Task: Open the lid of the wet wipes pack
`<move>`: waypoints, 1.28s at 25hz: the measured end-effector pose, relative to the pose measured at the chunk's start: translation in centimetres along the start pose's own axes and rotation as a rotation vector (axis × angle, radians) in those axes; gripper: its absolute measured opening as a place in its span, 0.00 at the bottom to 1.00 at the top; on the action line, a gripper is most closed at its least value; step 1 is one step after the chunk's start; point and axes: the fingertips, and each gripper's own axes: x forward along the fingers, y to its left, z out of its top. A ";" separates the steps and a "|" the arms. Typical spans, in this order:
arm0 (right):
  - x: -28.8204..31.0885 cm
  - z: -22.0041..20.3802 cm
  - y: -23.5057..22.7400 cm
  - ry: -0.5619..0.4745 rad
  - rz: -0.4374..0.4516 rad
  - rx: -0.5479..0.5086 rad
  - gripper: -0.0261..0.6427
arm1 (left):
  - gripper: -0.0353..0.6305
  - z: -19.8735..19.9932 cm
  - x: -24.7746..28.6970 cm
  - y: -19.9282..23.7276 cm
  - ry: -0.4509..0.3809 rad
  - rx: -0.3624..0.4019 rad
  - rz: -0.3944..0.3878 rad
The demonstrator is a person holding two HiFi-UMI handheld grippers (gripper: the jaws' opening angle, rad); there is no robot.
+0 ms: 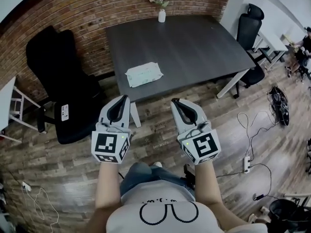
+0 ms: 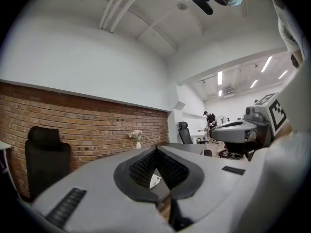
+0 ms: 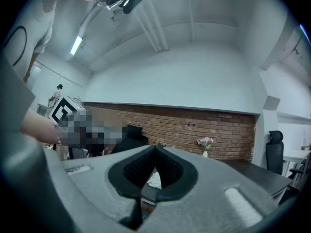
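— Out in front of the person, the grey left hand-held gripper (image 1: 124,100) has its jaws pinched together at the tips, nothing between them. Same on the other side?

— Same story: the grey right hand-held gripper (image 1: 175,103) is closed tip to tip and carries nothing. Both point level, side by side, above the brown wooden plank floor (image 1: 160,130).

— And neither reaches the dark grey square bench (image 1: 194,47); both tips sit short of its near edge.

— Right. The pale green-and-white soft plastic wet wipes pack (image 1: 144,74) lies flat on the bench close to that near edge, left of centre, well apart from both. It peeks through the gap behind the pads in each gripper view.

— Lid?

— Too small to tell from up here.

— Further out?

— A small white vase of pink flowers (image 1: 162,14) stands at the far edge, by the red brick wall (image 1: 73,13). One black office chair (image 1: 58,76) sits left of the bench, another black chair (image 1: 249,25) at its right corner, and a white power strip (image 1: 247,164) lies on the floor to the right.
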 end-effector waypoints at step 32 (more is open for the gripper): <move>28.7 -20.4 -7.5 0.488 0.475 0.008 0.30 | 0.05 -18.5 22.0 14.8 0.397 -0.215 0.056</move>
